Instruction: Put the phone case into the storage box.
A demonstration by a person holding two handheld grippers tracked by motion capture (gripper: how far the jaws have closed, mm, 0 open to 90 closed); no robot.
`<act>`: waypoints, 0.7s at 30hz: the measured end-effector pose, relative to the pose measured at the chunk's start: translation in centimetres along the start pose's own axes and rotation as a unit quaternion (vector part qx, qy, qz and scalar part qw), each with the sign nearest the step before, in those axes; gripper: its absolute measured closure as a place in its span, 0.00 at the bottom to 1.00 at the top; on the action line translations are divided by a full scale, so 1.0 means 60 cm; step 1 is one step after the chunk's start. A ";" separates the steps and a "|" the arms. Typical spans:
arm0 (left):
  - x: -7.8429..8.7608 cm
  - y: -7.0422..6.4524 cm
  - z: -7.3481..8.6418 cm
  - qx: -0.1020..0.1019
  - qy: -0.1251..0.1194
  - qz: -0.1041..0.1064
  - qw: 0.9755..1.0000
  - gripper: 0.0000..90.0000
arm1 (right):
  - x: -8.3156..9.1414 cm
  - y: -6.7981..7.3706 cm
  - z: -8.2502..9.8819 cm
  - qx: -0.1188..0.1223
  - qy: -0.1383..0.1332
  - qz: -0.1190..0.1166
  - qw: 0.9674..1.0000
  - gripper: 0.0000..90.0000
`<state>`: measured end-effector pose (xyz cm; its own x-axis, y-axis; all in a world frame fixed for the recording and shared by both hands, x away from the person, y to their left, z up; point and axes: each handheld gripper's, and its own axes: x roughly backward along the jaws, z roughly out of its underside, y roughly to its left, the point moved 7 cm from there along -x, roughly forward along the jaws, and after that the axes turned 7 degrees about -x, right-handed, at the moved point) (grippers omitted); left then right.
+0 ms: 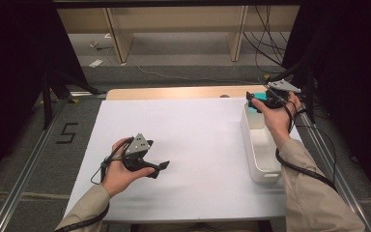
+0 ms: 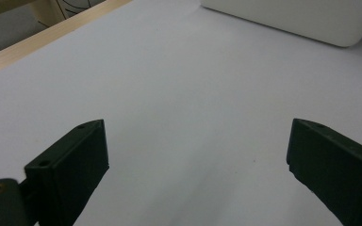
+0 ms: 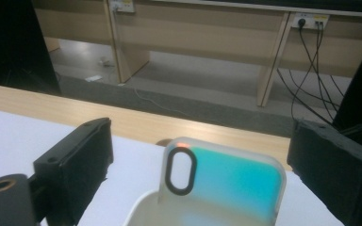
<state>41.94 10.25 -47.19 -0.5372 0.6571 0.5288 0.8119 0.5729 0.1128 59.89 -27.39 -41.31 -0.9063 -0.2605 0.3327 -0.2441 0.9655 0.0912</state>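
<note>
Reaching for the phone case is the work in hand, and it looks early: nothing is gripped yet.

Left side: the left gripper (image 1: 160, 166) rests low over the bare middle-left of the worktop (image 1: 188, 145), jaws released and spread wide, nothing between them. In the left gripper view only white surface lies ahead, with the bin's outer wall at the far edge.

Right side: a long white bin (image 1: 261, 145) sits along the right edge of the worktop. A teal phone case (image 3: 226, 186) stands upright at the bin's far end, camera cut-out at its upper left as the right gripper view has it. The right gripper (image 1: 253, 100) hovers over that far end, near the back right corner. Its jaws stand apart on either side of the case, clear gaps on both sides, so no grip.

Judgement: approach roughly done, alignment fair. Left to do: close on the case, lift it out of the bin, set it wherever it belongs. The left gripper appears idle.
</note>
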 end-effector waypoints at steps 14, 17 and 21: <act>0.000 0.001 0.000 0.001 0.000 -0.001 1.000 0.06 | 0.035 0.033 0.008 0.023 0.004 -0.032 0.999 0.15; 0.000 0.001 -0.001 -0.001 -0.001 -0.001 1.000 0.06 | 0.043 0.039 0.013 0.023 0.007 -0.040 0.999 0.16; 0.000 0.000 -0.002 0.000 -0.003 -0.002 1.000 0.06 | 0.055 0.049 0.016 0.029 0.009 -0.054 0.998 0.16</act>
<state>41.97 10.21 -47.11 -0.5412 0.6582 0.5233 0.8101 0.5749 0.1146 55.85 -25.38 -40.86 -0.8676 -0.3627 0.3403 -0.3599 0.9301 0.0738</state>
